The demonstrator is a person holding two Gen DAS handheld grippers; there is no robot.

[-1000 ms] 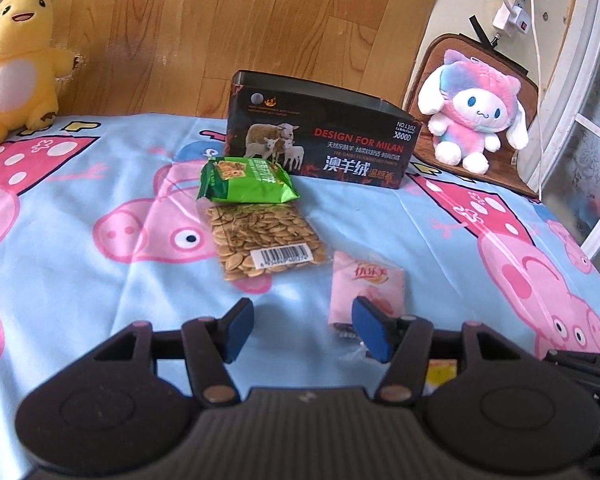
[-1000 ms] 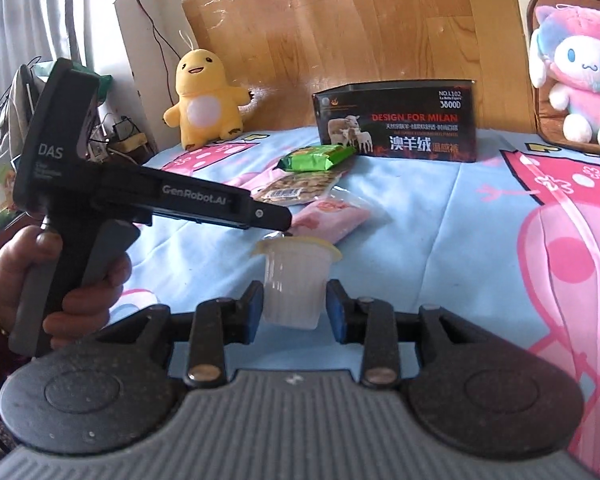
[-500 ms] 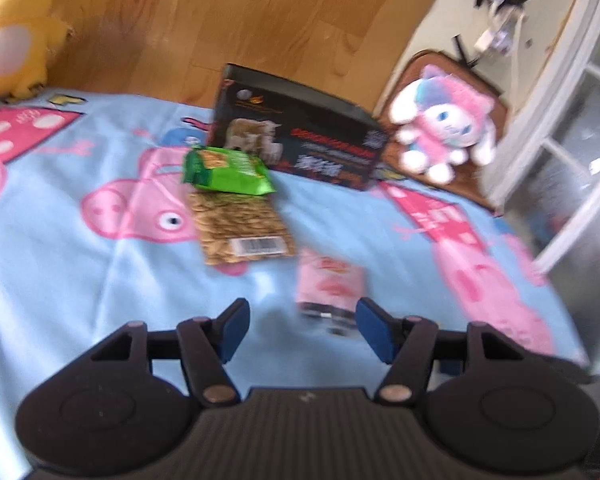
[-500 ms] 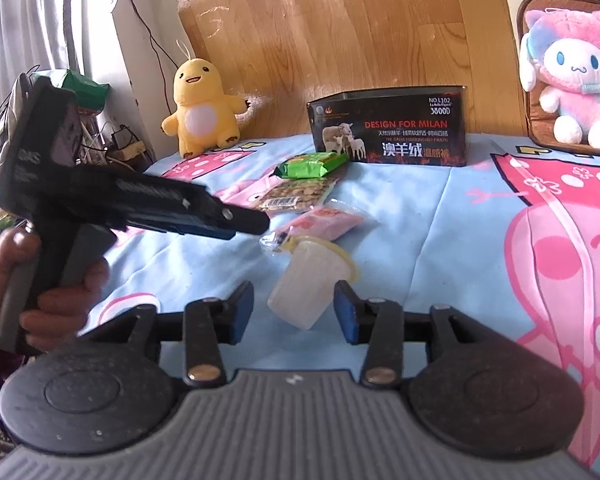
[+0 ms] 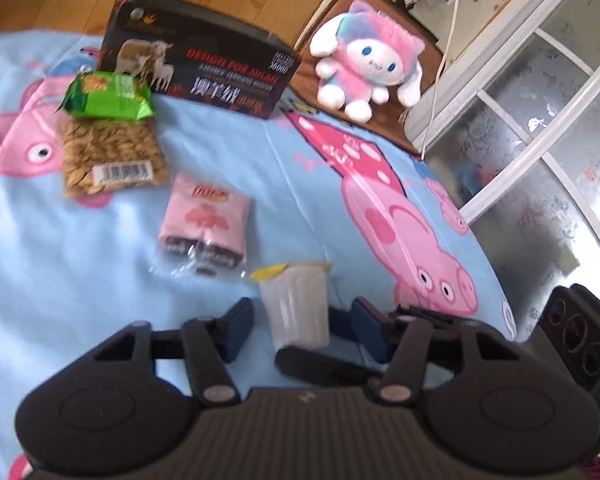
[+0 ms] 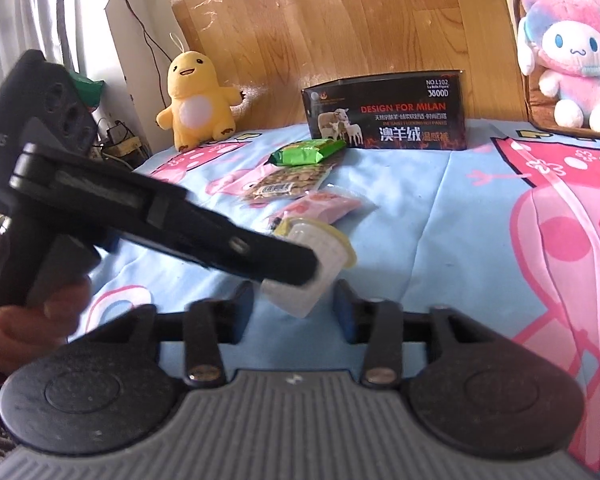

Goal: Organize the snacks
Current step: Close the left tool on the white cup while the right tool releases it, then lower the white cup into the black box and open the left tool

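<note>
While tilted between the spread jaws of both the left gripper (image 5: 302, 326) and right gripper (image 6: 294, 306), clamped by neither, jelly cup (image 5: 296, 306) low on bedsheet (image 5: 80, 264); pink packet (image 5: 206, 220) at 11 o'clock, black box (image 5: 200, 56) beyond.

The jelly cup (image 5: 296, 304) lies tilted between the spread fingers of the left gripper (image 5: 302, 330), with gaps on both sides. In the right wrist view the left gripper's finger (image 6: 236, 246) crosses in front of the right gripper (image 6: 296, 310), blocking its left approach to the cup. Just beyond the cup lies the pink packet (image 5: 206, 220), then the seed bag (image 5: 112, 160) and green pack (image 5: 108, 96), in a row up to the black box (image 5: 200, 56). The bed sheet (image 5: 68, 248) lies bare left of that row, and also to its right, up to the pink plush (image 5: 366, 60).
</note>
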